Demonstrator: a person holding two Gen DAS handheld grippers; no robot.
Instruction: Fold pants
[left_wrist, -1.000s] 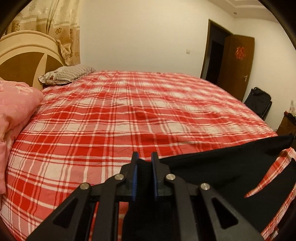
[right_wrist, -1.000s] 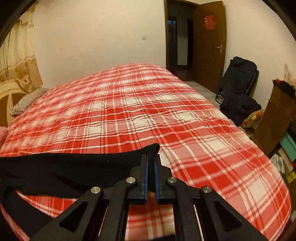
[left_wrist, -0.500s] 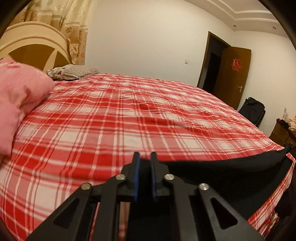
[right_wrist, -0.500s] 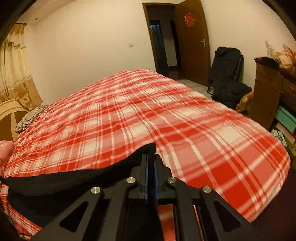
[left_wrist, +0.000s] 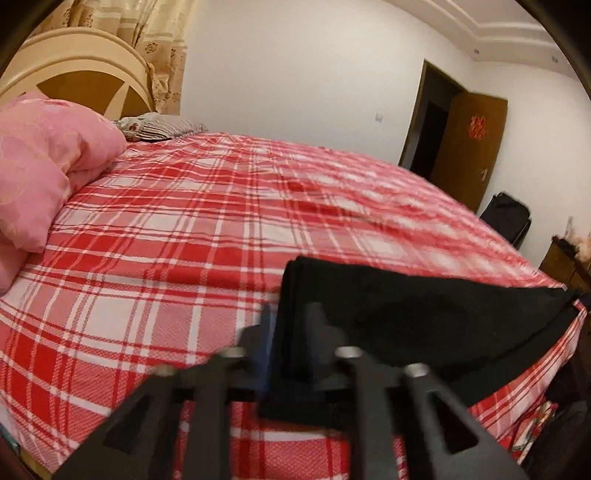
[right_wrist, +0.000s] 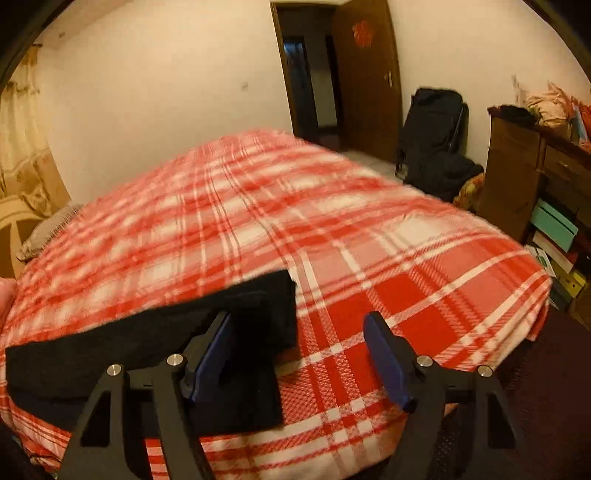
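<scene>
Left gripper (left_wrist: 291, 321): fingers are sitting a moderate gap apart with the black pants (left_wrist: 406, 325) standing between them; the frame is motion-blurred, so I cannot tell whether the pads are pinching the cloth or merely flanking it. From this gripper the folded cloth is rising to about 12 o'clock, where its corner is peaking, and then running away toward 3 o'clock as a long dark band along the near edge of the bed; the long axis is lying roughly left to right across the view, the far end tapering at the right rim. Right gripper (right_wrist: 299, 350): jaws are standing wide apart, released, holding nothing. In the right wrist view the pants (right_wrist: 147, 332) are lying at 9 to 10 o'clock of the gap, draped behind and around the left finger (right_wrist: 212, 354), with a squared corner reaching toward 12 o'clock just left of centre; the band is extending out to the left edge, long axis again left to right and sloping slightly down toward 8 o'clock. The right finger (right_wrist: 384, 358) is hanging over bare red-and-white plaid bedspread (right_wrist: 406, 266). Farther out: a pink quilt (left_wrist: 44, 166) at 9 to 10 o'clock in the left wrist view, a striped pillow (left_wrist: 162, 125) beyond it, a brown door (right_wrist: 365, 77) at 12 to 1 o'clock.
</scene>
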